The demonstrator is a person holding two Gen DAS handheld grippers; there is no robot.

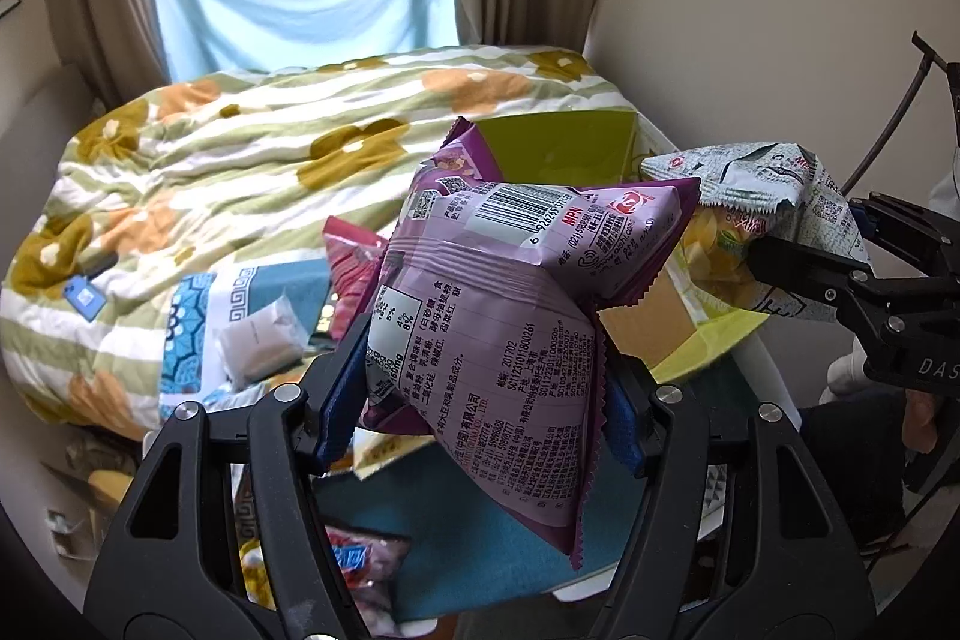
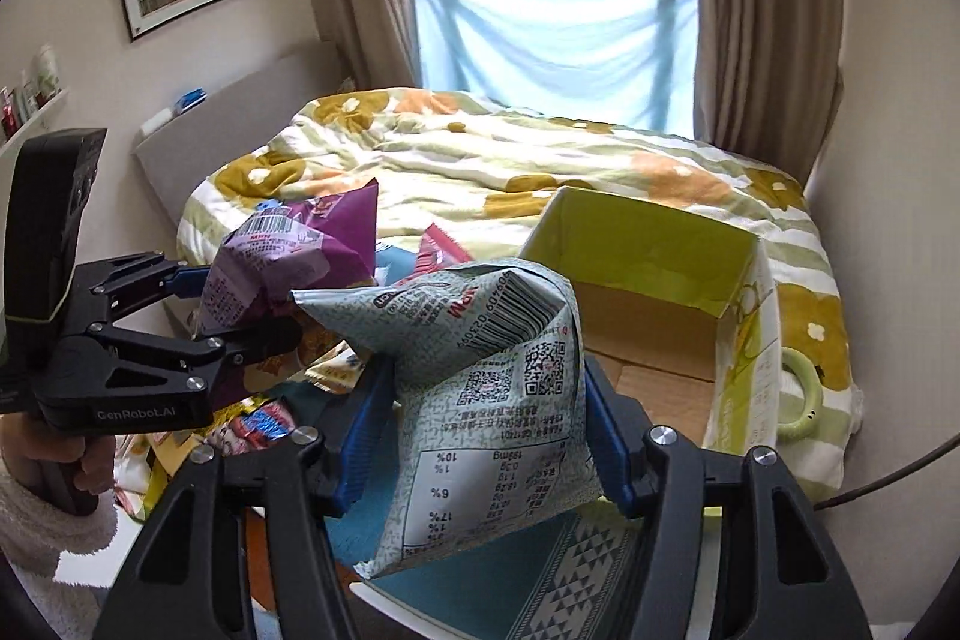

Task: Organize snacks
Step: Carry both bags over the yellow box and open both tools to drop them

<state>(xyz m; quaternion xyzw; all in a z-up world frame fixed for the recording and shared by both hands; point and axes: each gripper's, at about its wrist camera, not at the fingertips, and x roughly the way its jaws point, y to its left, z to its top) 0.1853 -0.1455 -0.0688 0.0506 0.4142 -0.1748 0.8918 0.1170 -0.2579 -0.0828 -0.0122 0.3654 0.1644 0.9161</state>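
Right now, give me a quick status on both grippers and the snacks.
Left gripper shut on purple bag. Right gripper shut on pale green bag. Both bags lifted, open box ahead, nothing visible inside. More snacks below; nothing blocking the box.

I saw a bed (image 2: 456, 160) under a flowered quilt (image 1: 240, 148), an open green box (image 2: 654, 244) resting at its edge.

**Two snack bags in the air beside an open box**

We see a puffy purple snack bag (image 1: 498, 316), barcode side up, clamped at its lower end. At its 2 o'clock hangs a grey-green speckled snack bag (image 2: 486, 400), likewise pinched, crumpled. Behind both, at 12 o'clock, an open yellow-green cardboard box (image 2: 642, 250) stands empty.
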